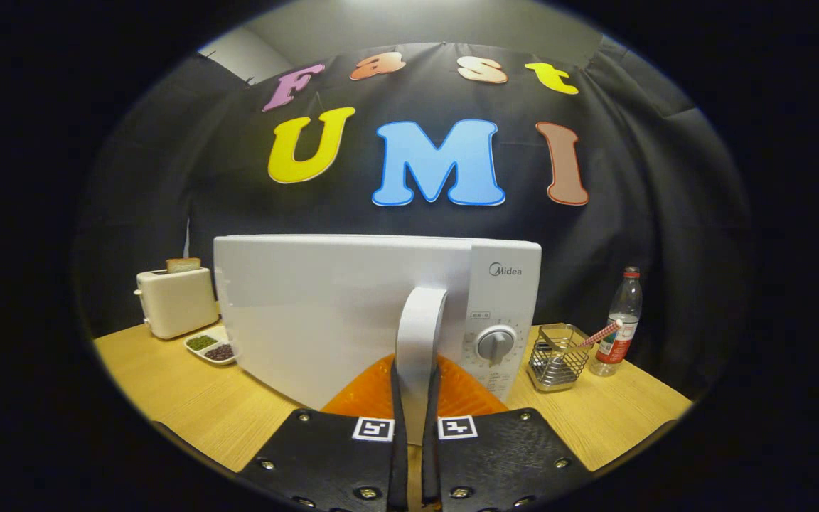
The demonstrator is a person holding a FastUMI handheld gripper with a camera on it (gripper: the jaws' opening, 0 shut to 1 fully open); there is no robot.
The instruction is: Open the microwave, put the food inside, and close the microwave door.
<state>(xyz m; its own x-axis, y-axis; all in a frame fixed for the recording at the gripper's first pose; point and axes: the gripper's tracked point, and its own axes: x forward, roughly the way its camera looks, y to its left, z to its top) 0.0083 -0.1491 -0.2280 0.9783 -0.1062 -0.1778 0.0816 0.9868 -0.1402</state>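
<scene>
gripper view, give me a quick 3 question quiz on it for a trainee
1. True or false: the tool has its fingers closed on the white door handle of the microwave.
2. Multiple choice: what sticks out of the toaster top? A) a spoon B) a slice of bread C) a bottle
3. Short answer: what stands just beside the wire basket, on its far side from the microwave?

Key
1. True: the handle sits pinched between both fingers.
2. B
3. A plastic bottle with a red cap.
</scene>
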